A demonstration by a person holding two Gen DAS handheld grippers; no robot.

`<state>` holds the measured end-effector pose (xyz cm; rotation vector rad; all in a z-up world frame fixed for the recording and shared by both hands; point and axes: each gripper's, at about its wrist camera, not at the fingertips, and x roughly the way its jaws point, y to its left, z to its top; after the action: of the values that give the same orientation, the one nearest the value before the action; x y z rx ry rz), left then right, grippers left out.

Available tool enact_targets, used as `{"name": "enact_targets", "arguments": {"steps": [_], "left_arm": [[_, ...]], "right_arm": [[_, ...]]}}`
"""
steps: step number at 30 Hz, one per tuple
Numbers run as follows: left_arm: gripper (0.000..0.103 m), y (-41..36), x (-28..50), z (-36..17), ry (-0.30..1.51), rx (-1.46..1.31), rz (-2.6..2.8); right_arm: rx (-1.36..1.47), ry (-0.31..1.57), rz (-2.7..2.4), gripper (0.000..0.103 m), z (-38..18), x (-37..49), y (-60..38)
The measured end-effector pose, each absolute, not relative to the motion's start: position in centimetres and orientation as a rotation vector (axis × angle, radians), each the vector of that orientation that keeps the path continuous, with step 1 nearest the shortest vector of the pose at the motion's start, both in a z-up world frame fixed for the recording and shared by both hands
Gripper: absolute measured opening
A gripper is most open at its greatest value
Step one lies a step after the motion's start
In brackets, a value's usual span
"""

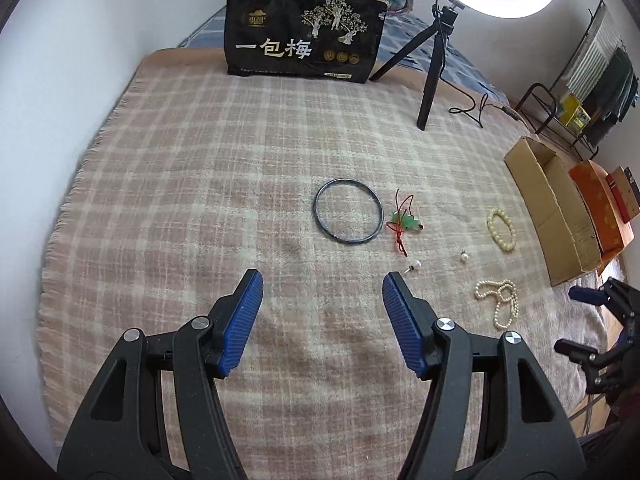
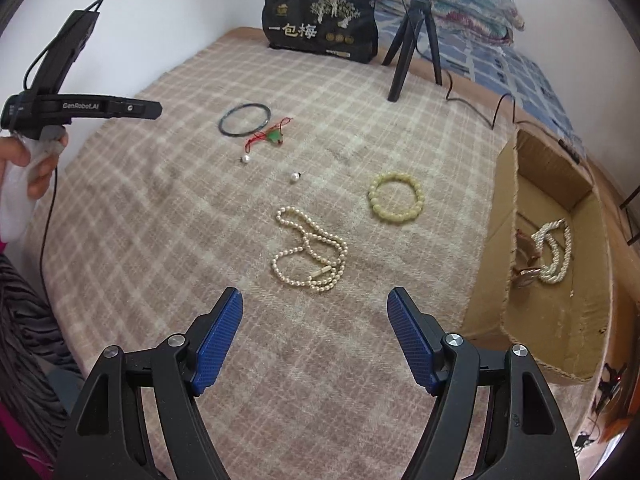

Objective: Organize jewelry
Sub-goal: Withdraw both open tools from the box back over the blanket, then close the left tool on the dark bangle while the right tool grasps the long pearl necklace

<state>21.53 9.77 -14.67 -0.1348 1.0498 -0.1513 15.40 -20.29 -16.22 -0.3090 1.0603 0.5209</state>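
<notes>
Jewelry lies on a plaid blanket. A dark bangle (image 1: 347, 211) (image 2: 245, 119) sits beside a green pendant on red cord (image 1: 405, 222) (image 2: 273, 135). Two pearl earrings (image 1: 416, 265) (image 2: 295, 177) lie nearer. A yellow bead bracelet (image 1: 501, 230) (image 2: 396, 197) and a pearl necklace (image 1: 499, 300) (image 2: 310, 251) lie toward the cardboard box (image 1: 550, 204) (image 2: 560, 312), which holds a white rope necklace (image 2: 554, 250). My left gripper (image 1: 322, 280) is open and empty, short of the bangle. My right gripper (image 2: 315, 298) is open and empty, just short of the pearl necklace.
A black snack bag (image 1: 304, 36) and a ring light on a tripod (image 1: 434, 60) stand at the blanket's far edge, with a cable (image 1: 476, 108) trailing right. An orange box (image 1: 600, 208) lies beyond the cardboard box. A wall runs along the left.
</notes>
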Motion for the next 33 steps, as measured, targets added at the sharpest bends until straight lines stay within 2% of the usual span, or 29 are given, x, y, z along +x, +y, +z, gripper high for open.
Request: {"name": "enact_targets", "arguments": {"steps": [9,11,19,20,21,29,33], "left_arm": [[0.064,10.2,26.8,-16.6,1.122,-0.223,-0.092],[0.057,10.3,28.0,-17.6,1.167,-0.245,-0.08],[0.051,10.2,30.9,-19.8,1.217,-0.29,-0.035],[0.044,10.0,31.2,-20.0,1.22,-0.284,-0.028],[0.042,9.9,31.4,-20.2,1.224,-0.28,-0.022],[0.035,8.4,32.7,-21.5,1.24,-0.247,-0.003],[0.028,7.9,33.1,-22.0,1.24,-0.215,0.011]], "right_arm": [[-0.333,1.111,0.55,0.075,-18.0,16.1,-18.6],[-0.32,1.122,0.552,0.075,-18.2,16.4,-18.5],[-0.294,1.158,0.545,0.075,-19.3,17.8,-18.3],[-0.29,1.162,0.544,0.075,-19.5,17.9,-18.3],[-0.287,1.166,0.541,0.075,-19.7,18.1,-18.3],[-0.312,1.175,0.53,0.075,-20.8,19.2,-17.7],[-0.323,1.198,0.527,0.075,-21.9,19.9,-17.4]]}}
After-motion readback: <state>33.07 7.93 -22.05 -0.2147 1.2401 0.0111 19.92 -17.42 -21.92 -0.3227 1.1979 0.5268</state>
